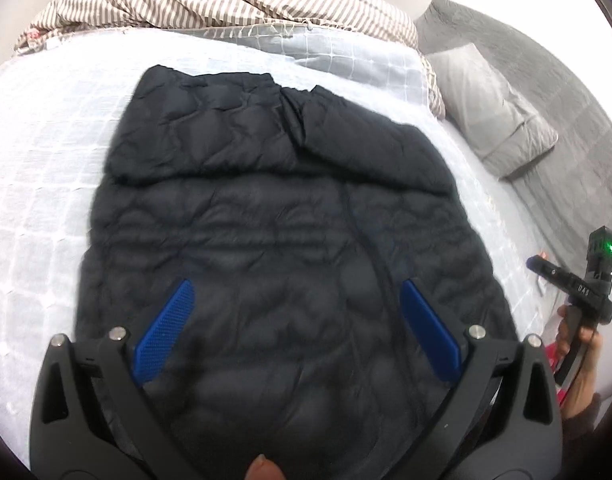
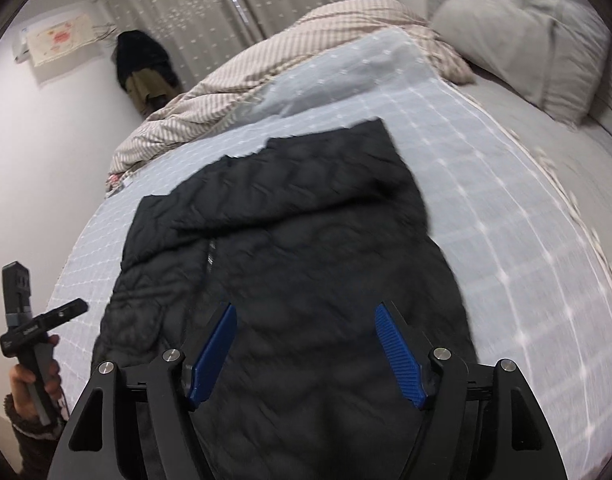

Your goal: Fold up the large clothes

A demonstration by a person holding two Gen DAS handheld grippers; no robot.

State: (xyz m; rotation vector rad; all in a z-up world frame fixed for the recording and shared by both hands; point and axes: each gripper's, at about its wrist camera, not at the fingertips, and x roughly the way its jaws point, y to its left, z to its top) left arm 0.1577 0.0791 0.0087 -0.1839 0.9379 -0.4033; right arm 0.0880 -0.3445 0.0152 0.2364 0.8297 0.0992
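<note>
Left wrist view
- Left gripper (image 1: pixel 298 312): bottom of frame, jaws spread wide, released, nothing pinched between the blue pads (image 1: pixel 164 332).
- Jacket (image 1: pixel 274 208): one black quilted jacket, centre of frame, flat on the bed; sleeve folded across its upper part. Lies directly ahead of and under the spread jaws, lower part showing between the pads. Contact with pads: cannot tell.
- Right gripper (image 1: pixel 535 262): right edge, seen side-on, off the jacket's right edge, held by one hand (image 1: pixel 577 364). Jaw state not readable from this side.
- Bed cover (image 1: pixel 46 208): one pale blue gridded sheet, under the jacket.
- Duvet (image 1: pixel 210 4): one striped heap, top of frame.
- Pillow (image 1: pixel 489 116): one grey, upper right.

Right wrist view
- Right gripper (image 2: pixel 306 344): bottom of frame, jaws apart, released, nothing gripped.
- Jacket (image 2: pixel 290 248): same single jacket, centre, running up toward upper right; near end fills the gap between the blue pads (image 2: pixel 397 352). Motion blur.
- Left gripper (image 2: pixel 76 308): lower left, clear of the jacket's left edge, in one hand (image 2: pixel 30 376) with a knit cuff.
- Pillow (image 2: pixel 533 40): one, upper right.
- Duvet (image 2: pixel 234 92): one, upper centre.
- Curtain (image 2: pixel 210 4): top.
- Dark clothes (image 2: pixel 144 64): hanging, upper left.
</note>
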